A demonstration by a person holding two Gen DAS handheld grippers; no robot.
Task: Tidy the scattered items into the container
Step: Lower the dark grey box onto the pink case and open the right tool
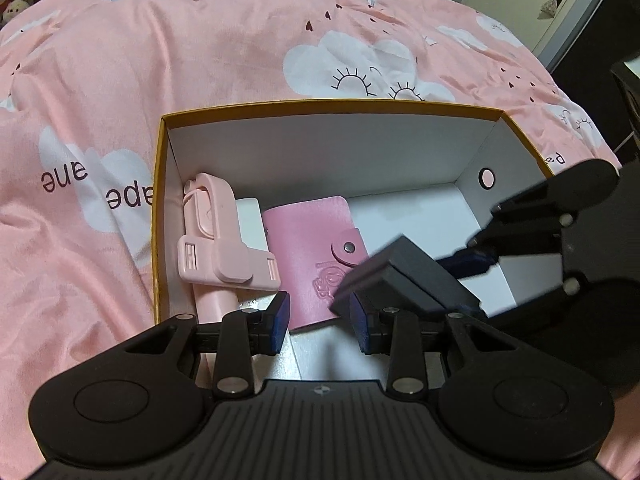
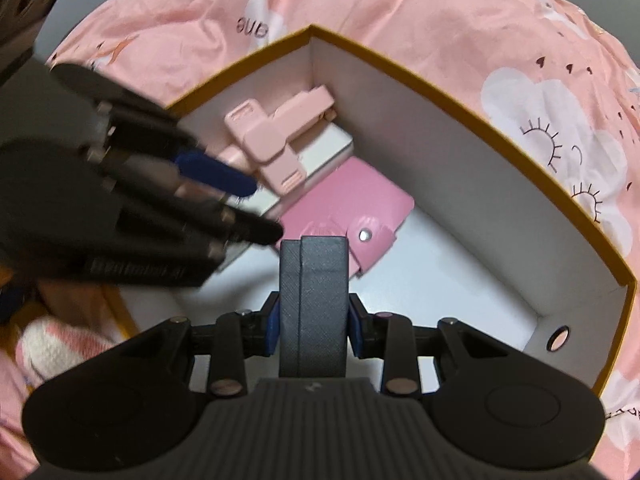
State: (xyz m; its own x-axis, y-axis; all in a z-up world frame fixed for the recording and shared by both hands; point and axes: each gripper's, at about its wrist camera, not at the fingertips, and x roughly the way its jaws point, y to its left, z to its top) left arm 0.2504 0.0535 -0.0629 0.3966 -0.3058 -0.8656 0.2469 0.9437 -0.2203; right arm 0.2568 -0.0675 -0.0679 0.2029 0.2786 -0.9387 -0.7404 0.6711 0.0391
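Our right hand-held gripper (image 2: 313, 326) is clamping a dark grey case (image 2: 313, 300) between its blue pads, and we are holding it tilted down over the open box (image 2: 460, 92). Seen from the left wrist, the same grey case (image 1: 404, 276) is hanging at about three o'clock of the pink wallet (image 1: 316, 252), above the box floor; whether it is touching the wallet we cannot tell.

Our left hand-held gripper (image 1: 320, 318) is standing open with nothing between its pads, hovering over the near edge of the box (image 1: 320, 106). In the right wrist view it (image 2: 240, 200) is reaching in from nine o'clock, blurred, with its tips above the white item.

We are seeing the box sitting on the bed, on a pink cover (image 1: 160, 60) printed with white clouds. Its outer edge is yellow and its inside walls are white, with a round hole (image 1: 487, 178) in the wall at three o'clock.

Inside the box, a pale pink clip-like holder (image 1: 216, 240) is lying toward nine o'clock, partly on top of a flat white item (image 1: 252, 220). Just beside these, toward the middle, the pink wallet is lying flat with its snap tab (image 1: 350, 246) pointing to three o'clock. The floor of the box toward three o'clock is bare white.

At eight o'clock in the right wrist view, outside the box, a pink and white striped cloth (image 2: 60, 344) is showing
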